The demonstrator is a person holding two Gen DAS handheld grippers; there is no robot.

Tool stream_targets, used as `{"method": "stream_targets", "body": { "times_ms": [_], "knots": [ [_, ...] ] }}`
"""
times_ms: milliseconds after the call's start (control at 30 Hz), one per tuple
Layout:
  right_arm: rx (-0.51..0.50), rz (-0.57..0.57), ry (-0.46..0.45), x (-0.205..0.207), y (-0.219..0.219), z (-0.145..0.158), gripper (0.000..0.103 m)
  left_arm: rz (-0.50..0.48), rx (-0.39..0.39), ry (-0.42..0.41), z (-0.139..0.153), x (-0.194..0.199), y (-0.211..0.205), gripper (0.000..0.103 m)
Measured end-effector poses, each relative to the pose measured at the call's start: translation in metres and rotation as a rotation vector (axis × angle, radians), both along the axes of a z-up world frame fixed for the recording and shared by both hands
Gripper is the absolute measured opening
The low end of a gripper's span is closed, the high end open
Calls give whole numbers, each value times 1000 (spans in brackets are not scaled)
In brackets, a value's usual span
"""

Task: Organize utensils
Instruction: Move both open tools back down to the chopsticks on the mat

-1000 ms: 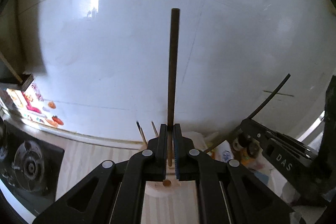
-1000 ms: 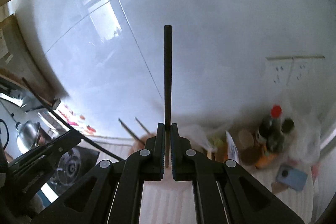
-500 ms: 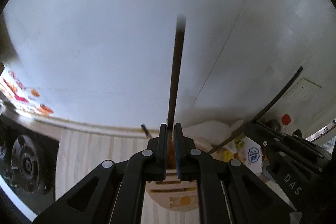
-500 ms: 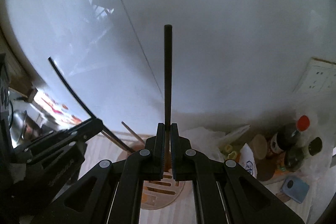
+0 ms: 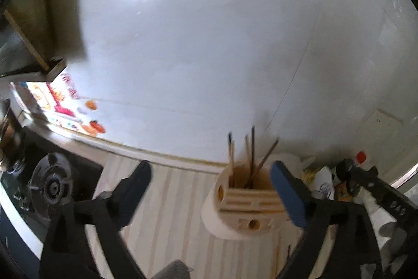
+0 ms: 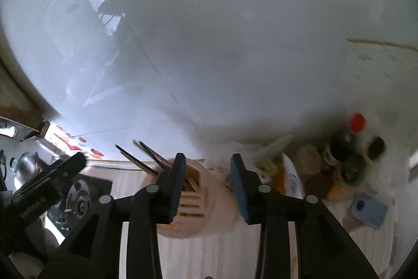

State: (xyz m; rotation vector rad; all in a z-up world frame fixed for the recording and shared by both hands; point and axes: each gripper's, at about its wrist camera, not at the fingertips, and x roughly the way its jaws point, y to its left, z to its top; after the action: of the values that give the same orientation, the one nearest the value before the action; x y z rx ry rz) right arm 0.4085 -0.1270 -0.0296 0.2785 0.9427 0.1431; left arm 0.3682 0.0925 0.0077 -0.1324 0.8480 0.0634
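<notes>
A pale round wooden utensil holder (image 5: 245, 211) stands on the striped countertop (image 5: 169, 213), with several chopsticks (image 5: 252, 151) upright in it. My left gripper (image 5: 210, 166) hangs just above and in front of it. Its jaws are opening and stand wide, with nothing between the pads. In the right wrist view the same holder (image 6: 201, 203) sits below my right gripper (image 6: 207, 158), and the chopsticks (image 6: 146, 156) lean out to the left. The right jaws are opening too and hold nothing. Each gripper shows at the edge of the other's view.
A black gas burner (image 5: 52, 187) lies at the left of the counter, with a metal kettle (image 6: 23, 166) beyond it. Bottles and bags (image 6: 347, 148) crowd the right side, beside a blue flat object (image 6: 368, 211). A white tiled wall (image 5: 209, 43) rises close behind the holder.
Each gripper was shut on a dark chopstick standing upright. Both have sunk toward the holder and let go, and the chopsticks now stand in the holder.
</notes>
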Motion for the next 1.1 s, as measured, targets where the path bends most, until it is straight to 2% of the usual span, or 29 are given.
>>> {"method": "stream_targets", "body": {
  "times_ms": [67,233,600,833,967,1100],
  "knots": [
    [-14,-38,-2,-19,-13,-4,50,5,15,11,-9,-10,-5,103],
    [-61,-112,33,-59,-42,-28,53,-9,42,83,-43,-30,-27,103],
    [-132,-177,275,-125,-93,-147,53,-93,88,362,-169,-64,-97,103],
    [-157,-190,428,-156,-114,-222,53,-162,122,481,-225,-72,-136,103],
    [-138,-177,512,-170,-117,-260,53,-178,176,539,-253,-78,-148,103],
    [9,-115,545,-186,-108,-283,50,-155,260,568,-271,-85,-143,103]
  ]
}}
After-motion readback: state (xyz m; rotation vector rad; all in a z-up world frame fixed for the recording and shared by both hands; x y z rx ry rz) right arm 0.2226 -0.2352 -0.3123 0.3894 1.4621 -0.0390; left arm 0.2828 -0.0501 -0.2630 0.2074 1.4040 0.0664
